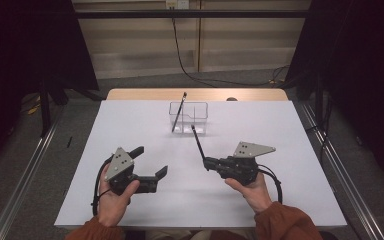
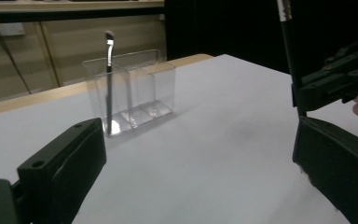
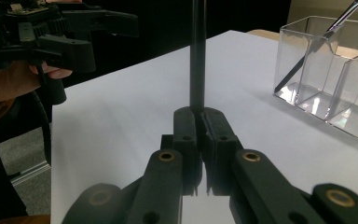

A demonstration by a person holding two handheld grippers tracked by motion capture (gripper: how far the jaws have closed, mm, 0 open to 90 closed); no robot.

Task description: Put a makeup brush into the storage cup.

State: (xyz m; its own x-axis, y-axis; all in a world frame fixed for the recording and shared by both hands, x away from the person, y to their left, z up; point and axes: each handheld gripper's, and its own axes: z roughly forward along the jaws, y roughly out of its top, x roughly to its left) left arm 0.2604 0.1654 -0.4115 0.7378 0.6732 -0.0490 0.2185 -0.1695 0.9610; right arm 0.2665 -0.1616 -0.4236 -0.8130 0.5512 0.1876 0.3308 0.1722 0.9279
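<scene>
A clear plastic organiser with several compartments stands at the far middle of the white table. A thin black brush leans in its left compartment. My right gripper is shut on a second black brush, which slants up and away toward the organiser. In the right gripper view the jaws pinch that handle upright, with the organiser to the right. My left gripper is open with nothing between its fingers and hovers left of the right one. Ahead of it are the organiser and its brush.
A wooden strip borders the table's far edge. A black cable runs across the floor behind it. Metal rails flank the table on both sides. The right gripper sits close on the right in the left gripper view.
</scene>
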